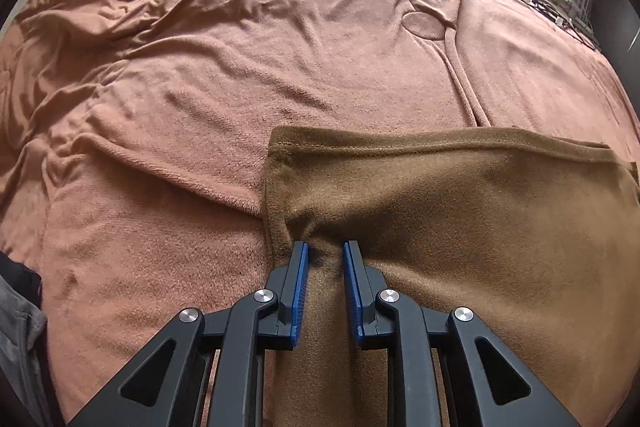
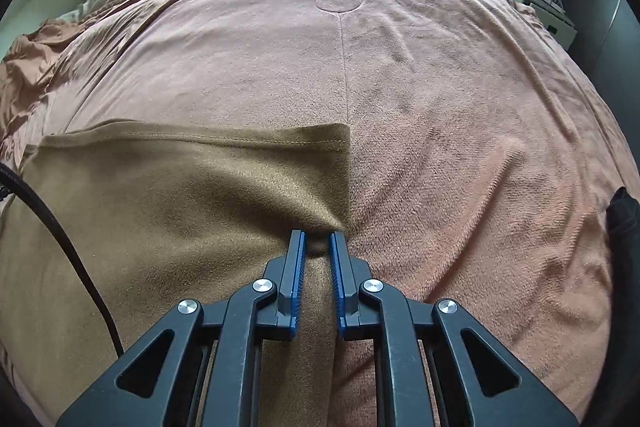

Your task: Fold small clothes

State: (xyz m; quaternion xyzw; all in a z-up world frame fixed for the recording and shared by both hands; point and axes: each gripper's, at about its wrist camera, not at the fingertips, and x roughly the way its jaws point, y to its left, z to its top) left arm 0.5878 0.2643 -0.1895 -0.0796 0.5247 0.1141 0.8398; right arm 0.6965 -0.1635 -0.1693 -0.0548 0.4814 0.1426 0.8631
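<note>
The left gripper [image 1: 326,253] is a black frame of angular linkage arms with triangular cut-outs near its base. Four round silver screws [image 1: 266,295] sit at the joints, two on each side of the claw. Each finger is a slim black bar faced on its inner side with a ribbed blue pad [image 1: 301,291]. The right gripper [image 2: 318,241] has the same build: black linkages, silver screws [image 2: 262,285], blue ribbed pads [image 2: 339,287]. A black braided cable [image 2: 64,247] curves down well to the left of that claw.
</note>
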